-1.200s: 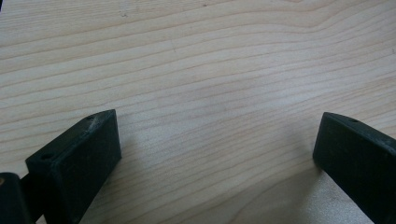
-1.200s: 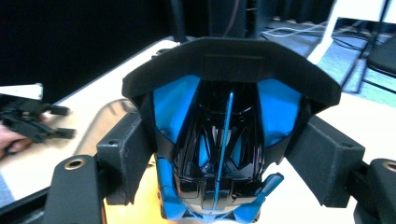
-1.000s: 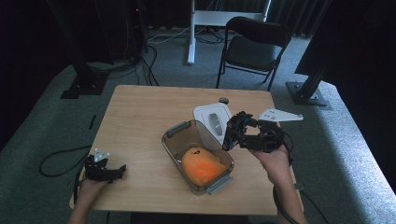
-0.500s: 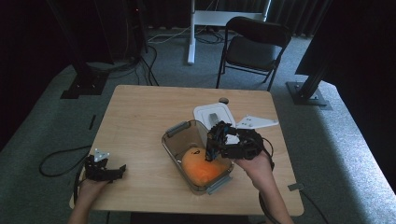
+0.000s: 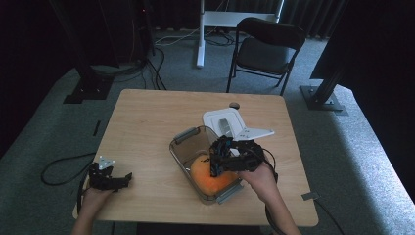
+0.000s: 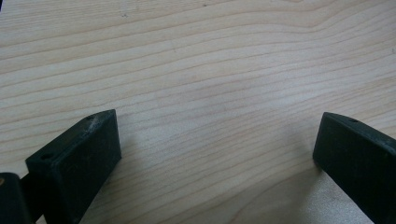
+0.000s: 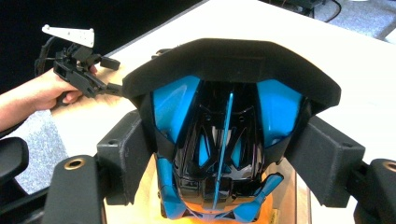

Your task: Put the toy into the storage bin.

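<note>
The right hand-held gripper (image 5: 219, 157), clamping a black-and-blue object (image 7: 224, 154), has moved over the container (image 5: 195, 142), hiding its orange contents (image 5: 208, 178).

The table (image 6: 210, 70) is pale wood with a fine, smooth, matt grain. The right tool (image 7: 224, 154) has matt black, slightly grainy pads clamped on a glossy black-and-blue plastic piece (image 7: 224, 140) topped by a matt foam-like band. The container (image 5: 188, 147) looks like clear smooth plastic; its lid (image 5: 222, 120) is matt white plastic.
</note>
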Demonstrator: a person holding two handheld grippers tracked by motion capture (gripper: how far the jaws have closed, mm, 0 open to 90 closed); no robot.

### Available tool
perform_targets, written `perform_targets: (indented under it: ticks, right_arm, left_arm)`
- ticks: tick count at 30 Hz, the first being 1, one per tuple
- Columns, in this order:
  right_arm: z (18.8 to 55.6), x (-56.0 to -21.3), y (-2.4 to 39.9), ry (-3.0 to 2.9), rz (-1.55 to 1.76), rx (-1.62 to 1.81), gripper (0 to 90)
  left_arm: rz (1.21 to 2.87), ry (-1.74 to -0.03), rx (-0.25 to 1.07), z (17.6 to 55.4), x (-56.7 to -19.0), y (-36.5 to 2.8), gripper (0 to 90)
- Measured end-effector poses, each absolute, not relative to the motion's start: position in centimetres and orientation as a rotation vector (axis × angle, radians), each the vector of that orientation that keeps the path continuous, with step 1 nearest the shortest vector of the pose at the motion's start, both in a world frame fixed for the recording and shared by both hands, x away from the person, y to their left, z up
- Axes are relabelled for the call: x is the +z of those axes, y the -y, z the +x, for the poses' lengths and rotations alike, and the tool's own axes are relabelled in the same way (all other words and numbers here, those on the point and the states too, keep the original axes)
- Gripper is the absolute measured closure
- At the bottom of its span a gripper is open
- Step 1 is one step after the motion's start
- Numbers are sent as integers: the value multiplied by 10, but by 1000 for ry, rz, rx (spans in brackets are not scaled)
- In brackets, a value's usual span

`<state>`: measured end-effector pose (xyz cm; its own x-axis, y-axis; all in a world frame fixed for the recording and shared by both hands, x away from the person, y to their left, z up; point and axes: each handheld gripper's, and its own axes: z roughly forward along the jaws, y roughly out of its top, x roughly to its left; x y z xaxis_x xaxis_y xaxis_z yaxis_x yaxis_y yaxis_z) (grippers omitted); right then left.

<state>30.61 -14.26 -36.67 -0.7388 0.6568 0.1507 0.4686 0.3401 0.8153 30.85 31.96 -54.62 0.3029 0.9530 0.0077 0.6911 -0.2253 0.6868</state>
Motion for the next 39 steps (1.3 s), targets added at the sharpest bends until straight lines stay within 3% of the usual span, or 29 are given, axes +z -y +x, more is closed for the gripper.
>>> perform_targets:
  ticks: [19, 39]
  right_arm:
    - [319, -372, 151, -2390, 1083, 1312, 251]
    - [349, -388, 122, -2470, 1083, 1204, 250]
  left_arm:
    - [1998, -1456, 588, 309, -546, -320, 13]
    - [1998, -1454, 589, 309, -546, -320, 13]
